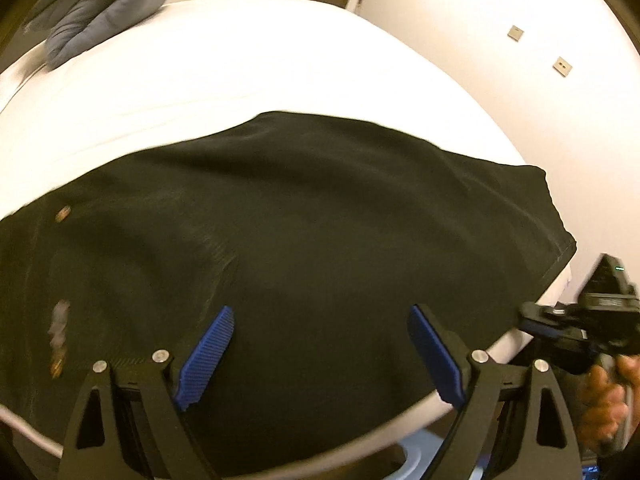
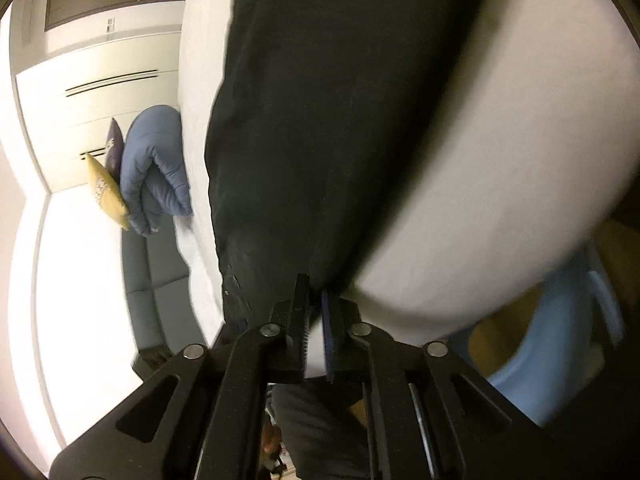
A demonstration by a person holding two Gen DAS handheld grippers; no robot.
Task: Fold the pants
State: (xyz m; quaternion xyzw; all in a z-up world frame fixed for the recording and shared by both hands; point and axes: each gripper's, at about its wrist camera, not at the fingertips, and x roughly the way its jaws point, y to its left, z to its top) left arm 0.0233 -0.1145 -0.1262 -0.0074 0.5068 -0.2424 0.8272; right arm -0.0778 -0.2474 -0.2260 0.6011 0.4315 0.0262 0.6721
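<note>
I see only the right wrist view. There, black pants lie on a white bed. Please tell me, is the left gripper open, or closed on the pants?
Observer: The left gripper is open, its blue pads wide apart over the pants, no cloth pinched.
Operator: Where is the leg hem?
Observer: The hem lies at the right, near the edge of the bed.
Operator: Is my right gripper visible there?
Observer: Yes, the right gripper is beside that edge, below the hem.

my right gripper [image 2: 316,312] sits so close on the pants [image 2: 320,120] hem that i can't tell whether cloth is pinched, motion blur smears the mattress [image 2: 500,200] edge, and the pants run off the left-wrist frame's left side.
</note>
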